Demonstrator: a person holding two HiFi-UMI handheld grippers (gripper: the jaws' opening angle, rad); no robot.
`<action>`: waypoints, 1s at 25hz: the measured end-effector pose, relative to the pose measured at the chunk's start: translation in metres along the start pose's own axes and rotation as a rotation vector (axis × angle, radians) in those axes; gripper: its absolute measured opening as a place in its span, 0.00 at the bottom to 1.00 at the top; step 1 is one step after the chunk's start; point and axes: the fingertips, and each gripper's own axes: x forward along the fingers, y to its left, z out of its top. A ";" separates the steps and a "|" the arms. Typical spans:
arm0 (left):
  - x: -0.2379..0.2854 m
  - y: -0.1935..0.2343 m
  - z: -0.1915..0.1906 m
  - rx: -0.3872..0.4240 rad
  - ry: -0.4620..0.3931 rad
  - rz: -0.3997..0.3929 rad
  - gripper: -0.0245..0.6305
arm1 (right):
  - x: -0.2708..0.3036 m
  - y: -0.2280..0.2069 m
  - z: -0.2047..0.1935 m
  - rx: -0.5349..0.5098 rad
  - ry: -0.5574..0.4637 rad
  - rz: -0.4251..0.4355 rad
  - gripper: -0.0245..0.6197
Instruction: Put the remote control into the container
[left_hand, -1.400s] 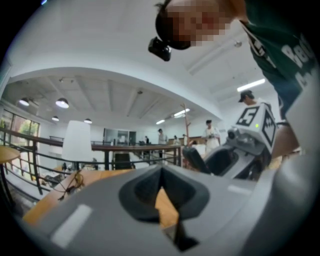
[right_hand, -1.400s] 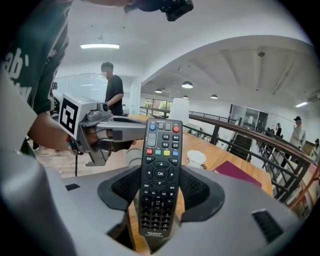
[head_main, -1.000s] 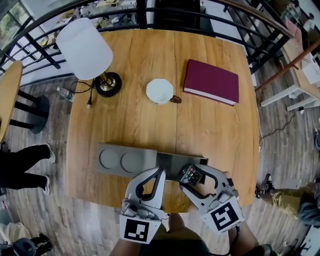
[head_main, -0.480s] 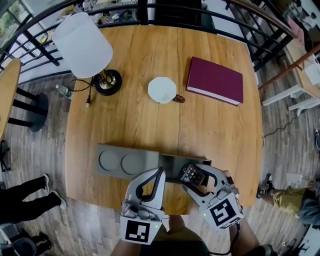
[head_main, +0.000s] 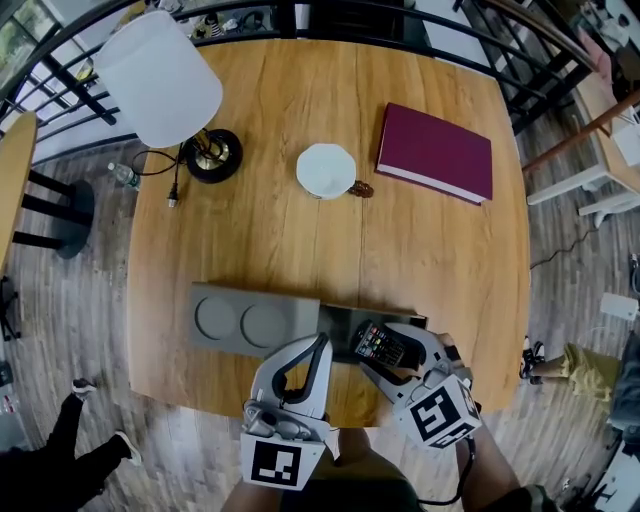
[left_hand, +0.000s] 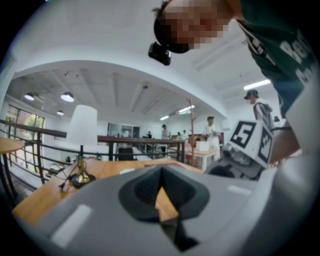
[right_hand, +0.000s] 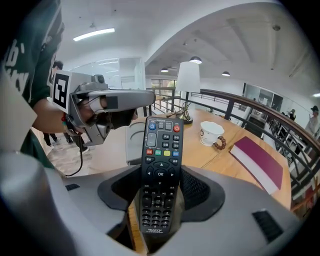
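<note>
My right gripper (head_main: 392, 352) pinches the remote control (head_main: 376, 342) by its lower end. Its long axis points forward-left over the grey container's (head_main: 250, 318) open right section, seemingly just above. My left gripper (head_main: 318, 345) is pressed together, empty, alongside.

The remote control (right_hand: 160, 175) is black, with red and blue keys at its top and a red, green, yellow and blue row below. The container (head_main: 255, 320) is plain grey. The table (head_main: 300, 250) is honey-brown wood grain. At 1 o'clock the book (head_main: 435, 153) is maroon with white page edges. At 11 o'clock the lamp (head_main: 160, 75) has a white shade and a black base. The left gripper (head_main: 322, 345) and right gripper (head_main: 392, 345) are pale grey, with black-and-white square markers.
</note>
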 end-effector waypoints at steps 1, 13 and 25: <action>0.000 0.000 -0.001 0.011 0.006 0.002 0.03 | 0.003 0.000 -0.003 -0.007 0.006 0.000 0.44; -0.002 0.007 -0.009 -0.001 0.022 0.004 0.03 | 0.032 0.008 -0.024 -0.100 0.145 0.052 0.44; -0.003 0.015 -0.017 0.000 0.029 0.021 0.04 | 0.055 0.013 -0.038 -0.159 0.269 0.092 0.43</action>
